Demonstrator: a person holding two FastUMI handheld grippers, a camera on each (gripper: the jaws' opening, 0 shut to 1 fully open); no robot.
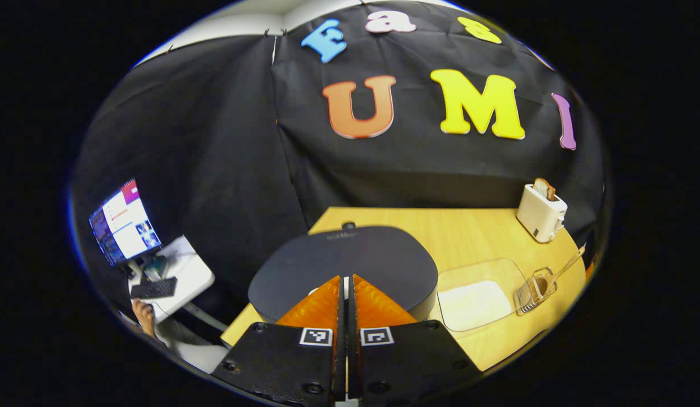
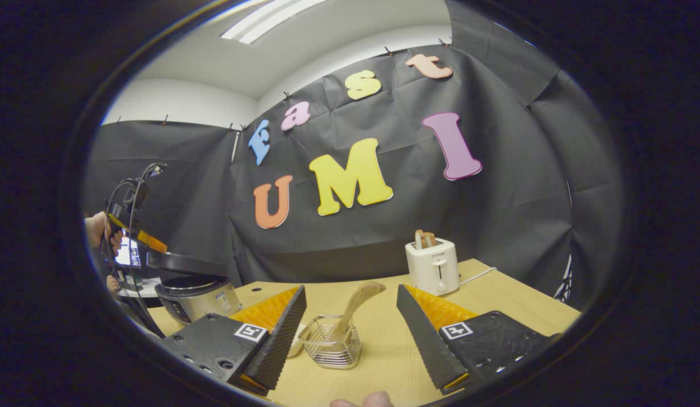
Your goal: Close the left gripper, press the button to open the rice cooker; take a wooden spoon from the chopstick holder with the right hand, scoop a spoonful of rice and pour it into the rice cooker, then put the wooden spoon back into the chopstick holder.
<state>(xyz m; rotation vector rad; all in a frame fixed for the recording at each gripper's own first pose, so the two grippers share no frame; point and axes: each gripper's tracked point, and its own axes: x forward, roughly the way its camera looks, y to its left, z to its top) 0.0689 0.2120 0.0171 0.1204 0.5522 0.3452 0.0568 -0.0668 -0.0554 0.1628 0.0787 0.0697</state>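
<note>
The wooden bench carries everything, and the biggest thing on it is the rice cooker at its left end; in the right gripper view its dark lid stands lifted above the metal pot, and in the left gripper view that lid spreads broad right in front of the camera, blocking sight of the pot beneath. The left hand-held gripper has its two fingers pressed together with nothing between them, their tips over the near part of the lid; from the right gripper view it hangs above the cooker, held by a person's hand. Next in size, a white toaster with a slice of bread in its slot stands toward the back of the bench. A clear flat tray holding white rice lies just beside the cooker. The right hand-held gripper has its fingers wide apart, either side of the wire chopstick holder, touching neither it nor the wooden spoon leaning upright inside. Off the bench to the left, a lit monitor and keyboard sit on a small white table
</note>
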